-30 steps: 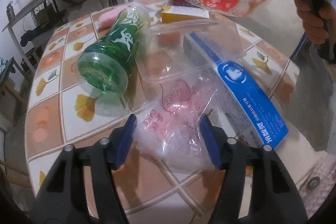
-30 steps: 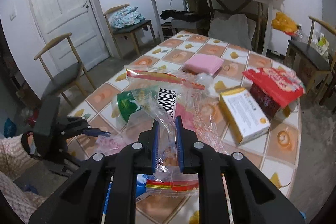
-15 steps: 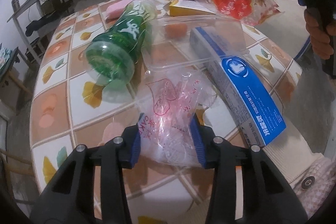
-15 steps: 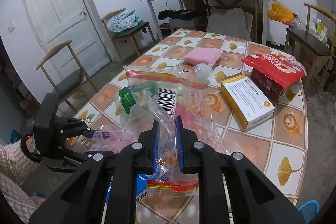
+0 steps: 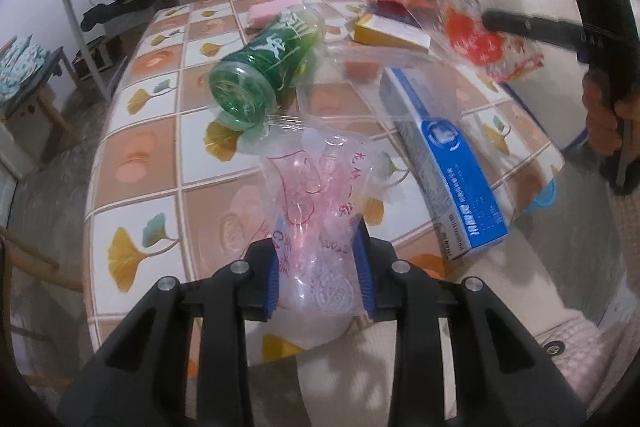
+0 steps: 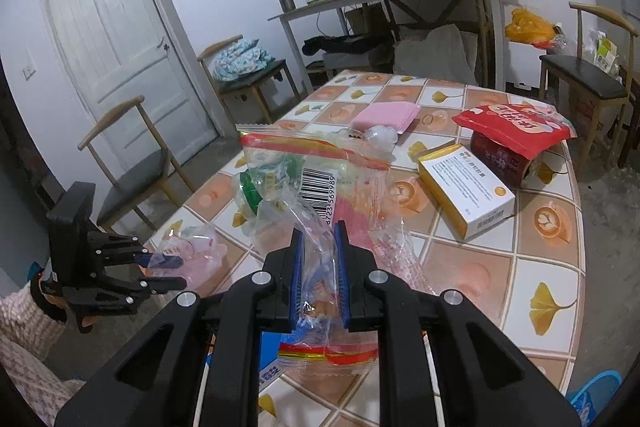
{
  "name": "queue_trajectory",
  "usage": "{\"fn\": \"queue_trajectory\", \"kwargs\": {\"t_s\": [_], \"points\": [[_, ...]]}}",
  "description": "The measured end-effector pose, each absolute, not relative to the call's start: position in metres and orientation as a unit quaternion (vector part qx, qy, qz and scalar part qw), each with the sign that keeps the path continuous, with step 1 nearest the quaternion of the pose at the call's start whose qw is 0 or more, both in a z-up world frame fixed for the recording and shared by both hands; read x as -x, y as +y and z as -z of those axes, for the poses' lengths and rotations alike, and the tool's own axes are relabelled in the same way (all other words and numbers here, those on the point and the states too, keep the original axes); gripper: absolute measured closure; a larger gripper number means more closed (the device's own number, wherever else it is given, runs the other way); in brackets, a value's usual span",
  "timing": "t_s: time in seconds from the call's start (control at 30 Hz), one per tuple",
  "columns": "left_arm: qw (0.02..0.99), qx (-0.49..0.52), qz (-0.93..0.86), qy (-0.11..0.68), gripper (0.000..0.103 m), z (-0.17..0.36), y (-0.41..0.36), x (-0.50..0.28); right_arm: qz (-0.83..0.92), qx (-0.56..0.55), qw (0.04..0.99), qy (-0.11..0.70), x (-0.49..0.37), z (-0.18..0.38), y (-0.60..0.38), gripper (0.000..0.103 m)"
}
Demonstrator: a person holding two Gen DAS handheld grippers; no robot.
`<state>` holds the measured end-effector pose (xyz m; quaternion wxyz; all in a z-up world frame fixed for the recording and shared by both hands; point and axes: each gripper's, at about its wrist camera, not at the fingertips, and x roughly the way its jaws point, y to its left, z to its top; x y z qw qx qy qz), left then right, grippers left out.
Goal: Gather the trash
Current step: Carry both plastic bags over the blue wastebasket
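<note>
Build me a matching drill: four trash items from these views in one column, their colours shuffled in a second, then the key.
Items:
1. bottle lying on its side
2. long carton
3. flat pack at the far end
4. pouch on the dark tub

Colours:
A. pink
B. red
C. green
D. blue and white

Pairs: 1-C, 2-D, 3-A, 4-B

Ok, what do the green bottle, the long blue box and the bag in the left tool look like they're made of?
Green bottle: looks like clear tinted plastic, glossy, light passing through its base.
Blue box: probably thin printed cardboard, with sharp folded edges and a slight sheen.
Bag between the left tool's pads: thin see-through plastic film, crinkled, with pink print.
</note>
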<state>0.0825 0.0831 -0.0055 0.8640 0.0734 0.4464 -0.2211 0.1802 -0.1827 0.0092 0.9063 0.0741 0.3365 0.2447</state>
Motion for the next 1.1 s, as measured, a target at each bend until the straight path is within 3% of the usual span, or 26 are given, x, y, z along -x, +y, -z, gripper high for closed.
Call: {"fn": "queue_trajectory", "kwargs": {"t_s": [0.27, 0.53, 0.83, 1.1], "points": [[0.876, -0.059, 0.244, 0.411, 0.075, -0.033, 0.064, -0.073, -0.230, -0.107, 0.918, 0.304, -0.148, -0.016, -0.218, 0.088], [0.861, -0.073, 0.325, 0.385, 0.075, -0.066, -0.014, -0.083, -0.167, -0.157, 0.935, 0.270, -0.097, -0.016, -0.284, 0.088], [0.768, -0.108, 0.460, 0.432, 0.075, -0.064, -0.205, -0.113, 0.036, -0.260, 0.931, 0.253, 0.001, 0.020, -0.421, 0.088], [0.648, -0.160, 0.520, 0.533, 0.074, 0.007, -0.431, -0.109, 0.185, -0.406, 0.856, 0.262, 0.077, 0.113, -0.542, 0.088]]}}
